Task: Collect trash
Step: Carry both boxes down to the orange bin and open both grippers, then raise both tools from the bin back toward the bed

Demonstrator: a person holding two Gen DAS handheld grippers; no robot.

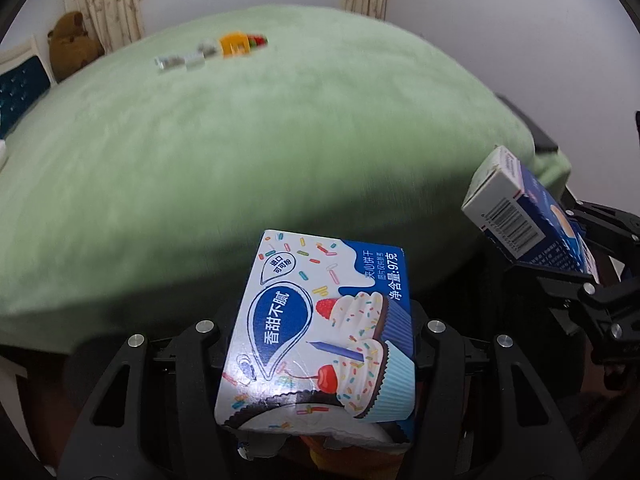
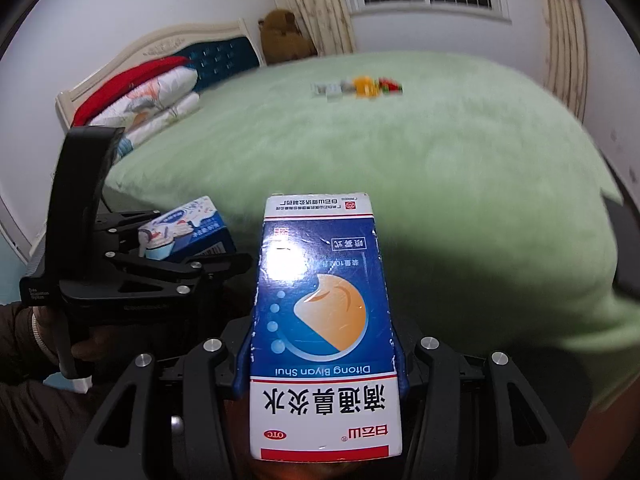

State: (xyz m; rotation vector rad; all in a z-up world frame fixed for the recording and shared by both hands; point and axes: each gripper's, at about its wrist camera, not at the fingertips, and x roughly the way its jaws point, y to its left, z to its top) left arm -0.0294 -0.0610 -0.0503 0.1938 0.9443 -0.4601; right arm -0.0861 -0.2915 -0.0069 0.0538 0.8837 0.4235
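Observation:
My left gripper (image 1: 320, 344) is shut on a blue and white cupcake cookie box (image 1: 320, 320), held above the near edge of the green bed. My right gripper (image 2: 322, 356) is shut on a blue and white medicine box (image 2: 320, 312). The medicine box also shows at the right of the left wrist view (image 1: 520, 216), and the cookie box at the left of the right wrist view (image 2: 188, 232). Several small pieces of trash lie far across the bed: an orange wrapper (image 1: 236, 44) and silvery packets (image 1: 176, 60), also seen blurred in the right wrist view (image 2: 360, 86).
The green blanket (image 1: 240, 140) covers the bed. A brown plush toy (image 2: 284, 36) sits by the headboard (image 2: 160, 44), with folded bedding (image 2: 152, 92) near it. Curtains and a window are behind.

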